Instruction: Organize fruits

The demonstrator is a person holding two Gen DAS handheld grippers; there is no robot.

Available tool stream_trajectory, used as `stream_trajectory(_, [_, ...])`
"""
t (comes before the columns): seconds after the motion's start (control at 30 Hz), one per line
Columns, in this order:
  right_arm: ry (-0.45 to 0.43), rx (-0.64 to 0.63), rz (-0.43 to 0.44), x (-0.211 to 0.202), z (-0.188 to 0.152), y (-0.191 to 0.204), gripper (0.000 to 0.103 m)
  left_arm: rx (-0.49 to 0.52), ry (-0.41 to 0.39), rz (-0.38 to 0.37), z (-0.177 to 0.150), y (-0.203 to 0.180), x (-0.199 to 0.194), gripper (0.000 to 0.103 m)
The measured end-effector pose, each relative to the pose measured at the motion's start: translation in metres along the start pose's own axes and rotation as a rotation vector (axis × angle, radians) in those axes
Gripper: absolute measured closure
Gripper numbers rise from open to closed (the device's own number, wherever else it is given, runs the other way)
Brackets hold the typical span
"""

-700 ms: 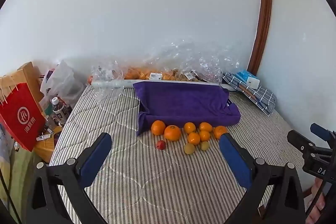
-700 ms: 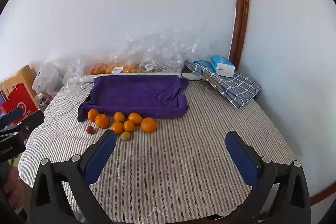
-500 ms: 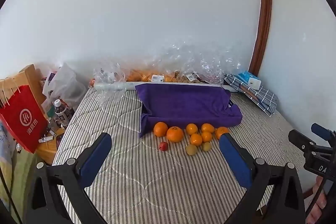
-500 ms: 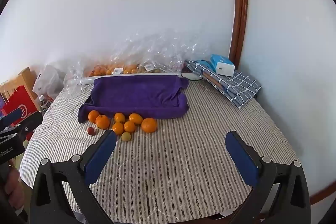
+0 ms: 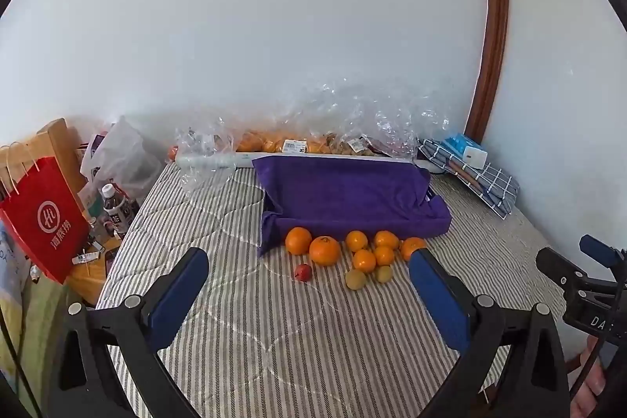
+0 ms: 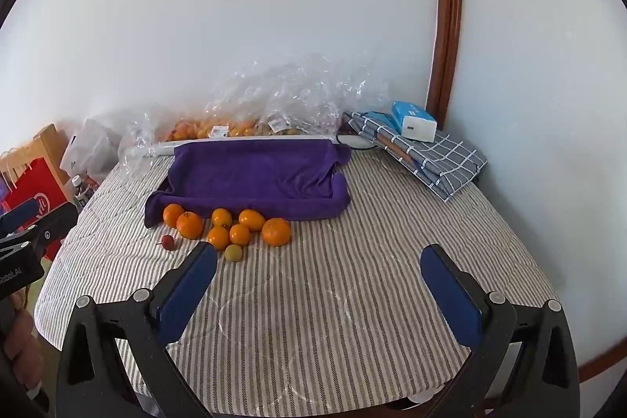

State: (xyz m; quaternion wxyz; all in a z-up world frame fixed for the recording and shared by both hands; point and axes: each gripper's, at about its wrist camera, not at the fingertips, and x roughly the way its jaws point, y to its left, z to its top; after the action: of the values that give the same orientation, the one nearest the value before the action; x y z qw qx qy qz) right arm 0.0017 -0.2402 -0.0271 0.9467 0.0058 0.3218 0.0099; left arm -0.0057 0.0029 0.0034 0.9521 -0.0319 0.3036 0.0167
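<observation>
Hovering nearest the cameras, the left gripper (image 5: 307,294) and right gripper (image 6: 319,285) both stand released, jaws spread wide and holding nothing, probably readied for a first pick. Beyond them, on the striped mattress (image 6: 333,300), the oranges (image 5: 324,250), a small red fruit (image 5: 303,272) and two yellowish fruits (image 5: 356,279) cluster just in front of the purple towel-draped tray (image 5: 345,190), likely their destination. Behind the tray, bagged fruit (image 5: 266,143) lies against the wall.

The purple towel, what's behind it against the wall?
Behind the purple towel lie clear plastic bags holding orange fruit with price labels. What the towel itself covers cannot be seen.
</observation>
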Motion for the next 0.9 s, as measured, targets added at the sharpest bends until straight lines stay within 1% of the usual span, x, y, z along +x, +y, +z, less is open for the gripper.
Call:
stream_trajectory(0.53, [0.008, 0.027, 0.002, 0.0043, -0.0025, -0.003, 0.0, -0.006, -0.007, -0.004, -0.0015, -0.0012, -0.0052, 0.0])
stream_trajectory(0.9, [0.007, 0.033, 0.007, 0.0047, -0.0027, -0.0026, 0.0, -0.013, -0.006, -0.005, 0.0046, 0.0007, -0.0022, 0.0])
